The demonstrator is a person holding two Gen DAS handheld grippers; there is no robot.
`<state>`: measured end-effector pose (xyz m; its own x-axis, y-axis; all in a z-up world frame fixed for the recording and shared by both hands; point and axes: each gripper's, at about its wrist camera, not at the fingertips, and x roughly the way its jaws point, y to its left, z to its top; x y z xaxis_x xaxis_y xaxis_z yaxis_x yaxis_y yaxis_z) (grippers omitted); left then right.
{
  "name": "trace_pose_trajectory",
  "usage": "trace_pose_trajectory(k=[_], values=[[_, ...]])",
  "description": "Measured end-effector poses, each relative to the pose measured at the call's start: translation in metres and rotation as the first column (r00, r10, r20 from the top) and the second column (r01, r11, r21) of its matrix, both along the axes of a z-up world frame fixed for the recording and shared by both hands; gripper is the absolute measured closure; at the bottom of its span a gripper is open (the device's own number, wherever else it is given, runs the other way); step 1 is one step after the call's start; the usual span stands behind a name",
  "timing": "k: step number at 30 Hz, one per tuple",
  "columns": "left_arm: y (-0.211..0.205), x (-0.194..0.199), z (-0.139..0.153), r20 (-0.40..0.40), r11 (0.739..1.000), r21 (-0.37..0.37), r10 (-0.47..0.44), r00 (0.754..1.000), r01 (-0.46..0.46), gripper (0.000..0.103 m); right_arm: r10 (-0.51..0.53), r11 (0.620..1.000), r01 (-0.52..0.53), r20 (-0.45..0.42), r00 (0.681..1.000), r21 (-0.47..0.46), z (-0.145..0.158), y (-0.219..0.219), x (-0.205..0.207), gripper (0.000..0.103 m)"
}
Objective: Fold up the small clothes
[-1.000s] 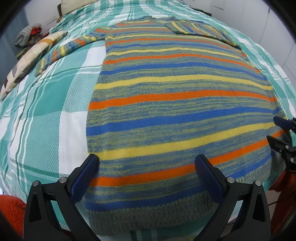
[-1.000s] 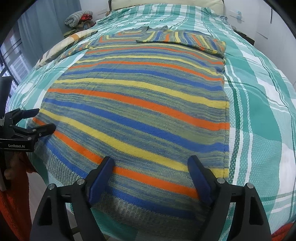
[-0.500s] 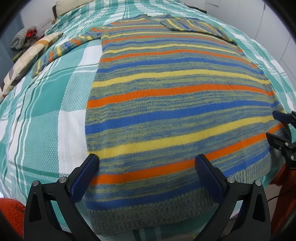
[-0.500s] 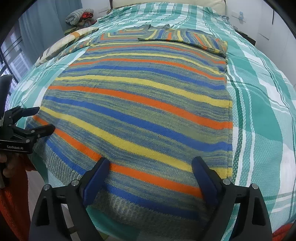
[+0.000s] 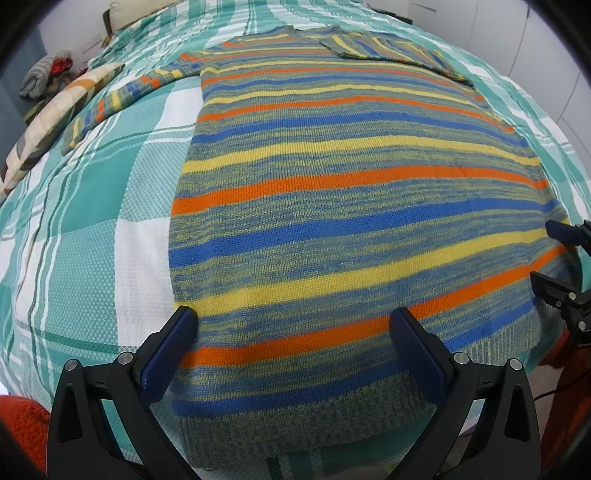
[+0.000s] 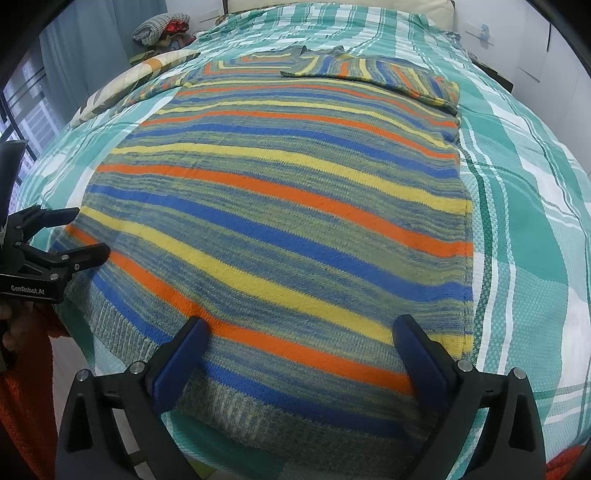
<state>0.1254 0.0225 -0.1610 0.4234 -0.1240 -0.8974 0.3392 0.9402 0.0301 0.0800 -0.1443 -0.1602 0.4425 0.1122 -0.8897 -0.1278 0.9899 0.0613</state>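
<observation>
Both grippers nudged forward over sweater (image 5: 332, 229) hem; left gripper (image 5: 293, 343), right gripper (image 6: 299, 347) spread wide, apparently not touching.

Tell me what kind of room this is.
Most likely a bedroom: the striped sweater lies on a bed with a teal plaid bedspread, a pillow at the side and white cabinets behind.

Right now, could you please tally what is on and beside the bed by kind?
Striped knit sweater: 1
Teal plaid bedspread: 1
Patterned pillow: 1
Bundle of clothes beside the bed: 1
Handheld grippers, fingers open: 2 (left, right)
Total: 6
</observation>
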Motion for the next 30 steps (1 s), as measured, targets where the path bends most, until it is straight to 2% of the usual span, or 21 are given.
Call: trace_pose_trajectory(k=[30], values=[[-0.002, -0.0005, -0.0011, -0.002, 1.0, 0.001, 0.0, 1.0, 0.0, 0.0, 0.012, 1.0, -0.012, 0.0, 1.0, -0.016, -0.0014, 0.0041, 0.0, 0.0]])
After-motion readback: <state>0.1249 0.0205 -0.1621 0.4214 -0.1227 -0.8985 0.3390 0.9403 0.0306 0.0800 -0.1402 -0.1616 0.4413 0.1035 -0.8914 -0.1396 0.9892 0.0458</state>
